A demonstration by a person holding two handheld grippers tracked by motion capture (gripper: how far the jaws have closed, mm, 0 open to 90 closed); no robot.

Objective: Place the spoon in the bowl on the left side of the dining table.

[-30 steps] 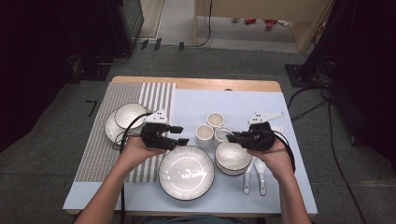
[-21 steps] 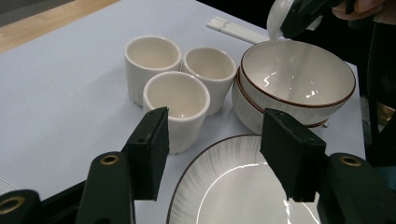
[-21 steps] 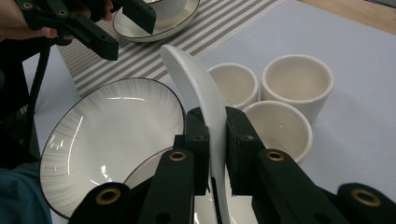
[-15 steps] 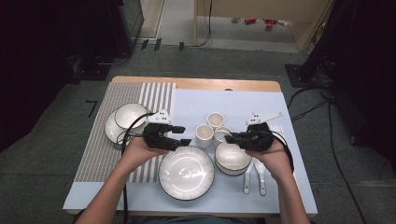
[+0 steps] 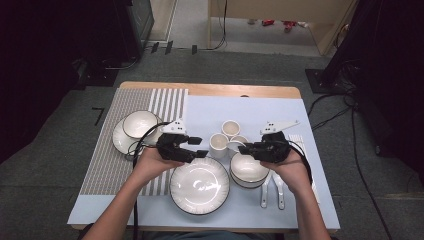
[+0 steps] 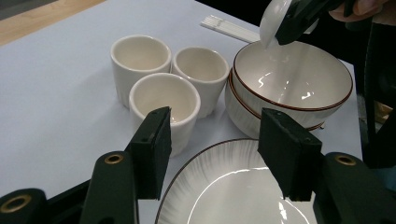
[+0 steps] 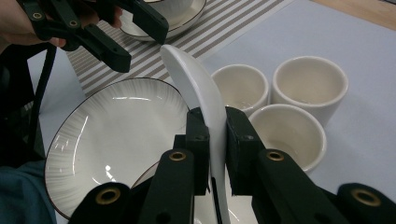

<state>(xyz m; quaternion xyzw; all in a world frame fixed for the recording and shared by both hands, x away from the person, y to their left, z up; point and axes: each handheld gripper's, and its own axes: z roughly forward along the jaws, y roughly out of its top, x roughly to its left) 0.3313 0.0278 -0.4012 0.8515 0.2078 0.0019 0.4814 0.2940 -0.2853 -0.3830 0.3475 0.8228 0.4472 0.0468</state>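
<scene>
Seen from the high view: right gripper (image 5: 250, 148) right of centre, above the stacked bowls (image 5: 248, 170), fingers clamped on a white spoon (image 5: 237, 146); left gripper (image 5: 198, 147) left of centre, fingers partly apart and empty, above the upper left rim of the plate (image 5: 199, 186); three cups (image 5: 218, 145) between the two; two more spoons (image 5: 271, 189) lying lower right on the worktop (image 5: 220, 107). From the left gripper view: fingers (image 6: 154, 140) apart with nothing between, over the plate (image 6: 224, 186) at bottom centre; cups (image 6: 163, 100) at centre left, bowls (image 6: 292, 77) at right, spoon (image 6: 273, 21) at top right above them. From the right gripper view: fingers (image 7: 198, 140) pinching the spoon (image 7: 198, 88) on edge at centre, plate (image 7: 116, 135) at left, cups (image 7: 285, 126) at right.
</scene>
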